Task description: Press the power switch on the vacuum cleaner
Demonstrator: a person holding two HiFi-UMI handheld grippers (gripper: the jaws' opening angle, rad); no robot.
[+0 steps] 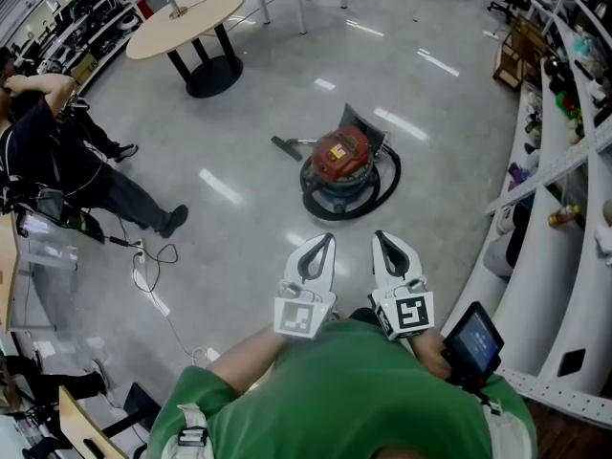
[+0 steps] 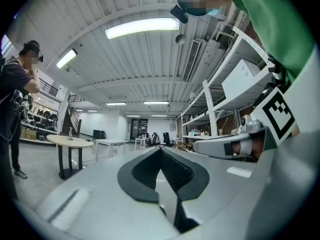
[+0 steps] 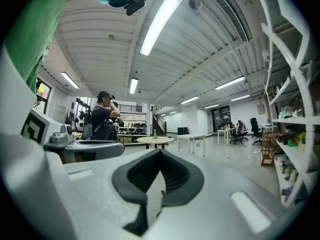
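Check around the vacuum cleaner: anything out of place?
Nothing stands out. The vacuum cleaner stands upright, its black hose looped round its base. A loose white cable lies on the floor, well clear of it.

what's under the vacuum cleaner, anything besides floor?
A black hose loops on the floor round the base of the vacuum cleaner. Its underside is covered by its own body.
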